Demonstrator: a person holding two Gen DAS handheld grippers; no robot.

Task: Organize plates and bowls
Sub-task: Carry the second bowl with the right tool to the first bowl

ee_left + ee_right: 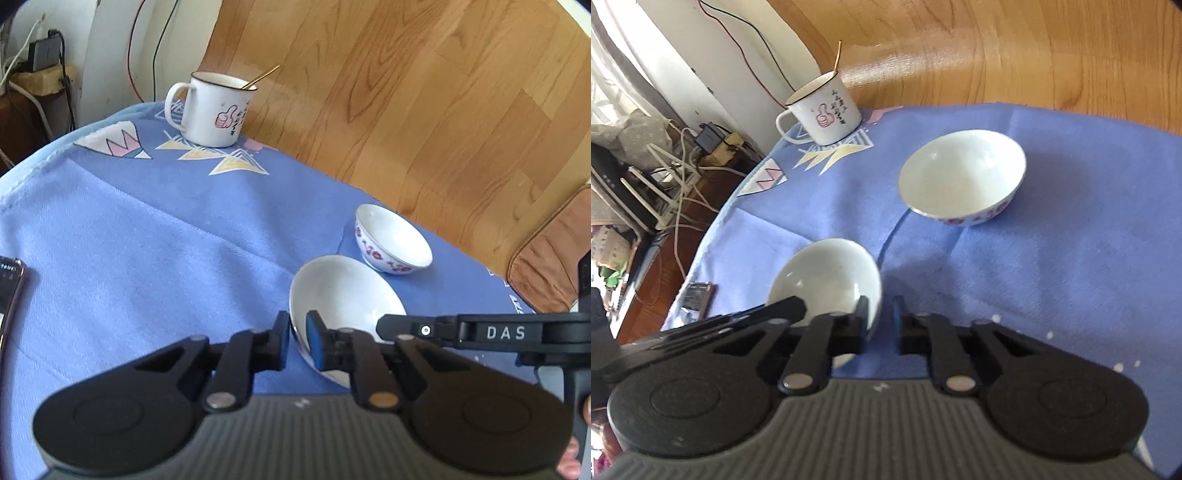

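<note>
Across the whole scene spreads a blue cloth (155, 236) with a triangle pattern at its far edge, draped over a table beside a wooden floor (424, 92). On that patterned far corner stands a white mug (210, 109) with a thumbs-up drawing, a gold spoon (260, 76) leaning in it. Nearer, toward the cloth's floor-side edge, a flowered bowl (391, 240) sits upright, white inside with red blossoms on its outer wall. Just in front of it, apart from it, a plain white bowl (343, 295) is tilted, its rim caught by both tools. The left gripper (297, 341) pinches the near-left rim, one blue pad inside the bowl and one outside. The right gripper (881, 321) straddles the opposite rim in its own view, one finger inside the bowl and the other outside; whether those fingers actually press the wall I cannot tell. At the cloth's left edge lies a dark phone (9, 291).
</note>
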